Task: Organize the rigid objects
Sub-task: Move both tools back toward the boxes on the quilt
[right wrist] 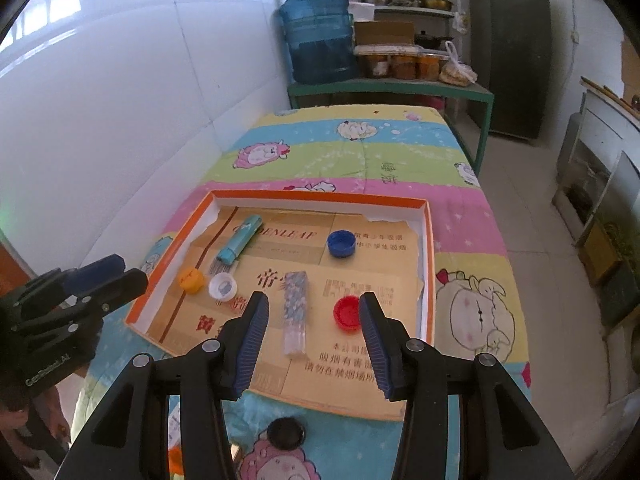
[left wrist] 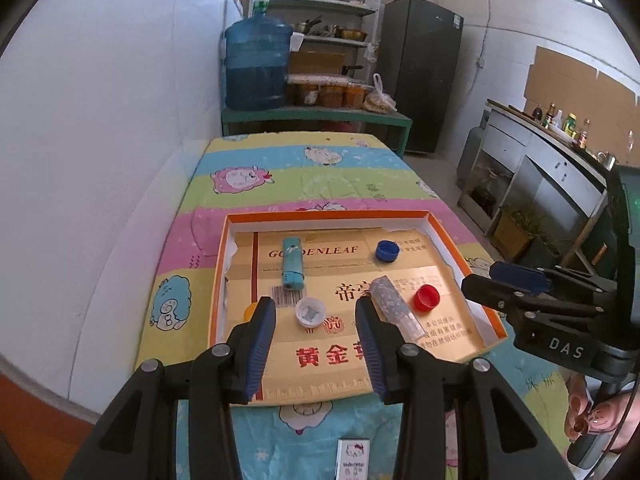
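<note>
An orange-rimmed tray [left wrist: 328, 214] [right wrist: 320, 196] lined with cardboard lies on the cartoon-print tablecloth. In it lie a teal lighter [left wrist: 291, 262] [right wrist: 242, 240], a patterned lighter [left wrist: 394, 306] [right wrist: 296, 308], a blue cap [left wrist: 387, 250] [right wrist: 341, 243], a red cap [left wrist: 426, 297] [right wrist: 347, 313], a white cap [left wrist: 310, 312] [right wrist: 222, 286] and an orange cap [right wrist: 191, 279]. My left gripper [left wrist: 316, 310] [right wrist: 112, 276] hangs open above the tray's near left part, holding nothing. My right gripper [right wrist: 314, 304] [left wrist: 504, 280] is open above the near right part, also holding nothing.
A black round object [right wrist: 286, 432] and a small white box [left wrist: 352, 456] lie on the cloth in front of the tray. A white wall runs along the left. Behind the table stand a green bench with a water jug [left wrist: 258, 66], shelves and a dark fridge [left wrist: 420, 76].
</note>
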Demonstrator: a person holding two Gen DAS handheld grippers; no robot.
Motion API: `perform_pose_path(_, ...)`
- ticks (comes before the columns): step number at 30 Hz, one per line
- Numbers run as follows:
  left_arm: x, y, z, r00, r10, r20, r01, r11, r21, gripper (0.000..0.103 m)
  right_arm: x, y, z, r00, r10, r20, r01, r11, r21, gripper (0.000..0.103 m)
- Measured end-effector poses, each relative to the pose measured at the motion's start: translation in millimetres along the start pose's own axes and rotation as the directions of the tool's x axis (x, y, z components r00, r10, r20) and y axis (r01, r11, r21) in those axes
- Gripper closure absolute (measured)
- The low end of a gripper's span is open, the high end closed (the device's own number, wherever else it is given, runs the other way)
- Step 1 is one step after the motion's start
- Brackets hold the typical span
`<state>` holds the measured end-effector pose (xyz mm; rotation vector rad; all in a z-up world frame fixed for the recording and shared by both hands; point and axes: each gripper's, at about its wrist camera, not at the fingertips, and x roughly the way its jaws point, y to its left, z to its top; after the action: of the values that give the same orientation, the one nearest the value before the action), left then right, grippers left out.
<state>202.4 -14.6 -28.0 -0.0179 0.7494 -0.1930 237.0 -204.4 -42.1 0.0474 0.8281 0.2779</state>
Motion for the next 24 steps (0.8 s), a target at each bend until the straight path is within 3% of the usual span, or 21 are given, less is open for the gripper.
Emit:
perform_pose_path(11,-33,-13,-22,0.999,0.008,0.052,-0.01,0.999,0.032,0.062,-34,14,-32,0.996,-0.065,0.066,0.066,0.998,-0.016,0.055)
perform_pose_path(24,-50,-12,-51,0.999,-0.018,0.026,0.017,0.999,0.031,0.062,-67,32,-79,0.989,-0.091,0.117,0.093,0.996,-0.015,0.055)
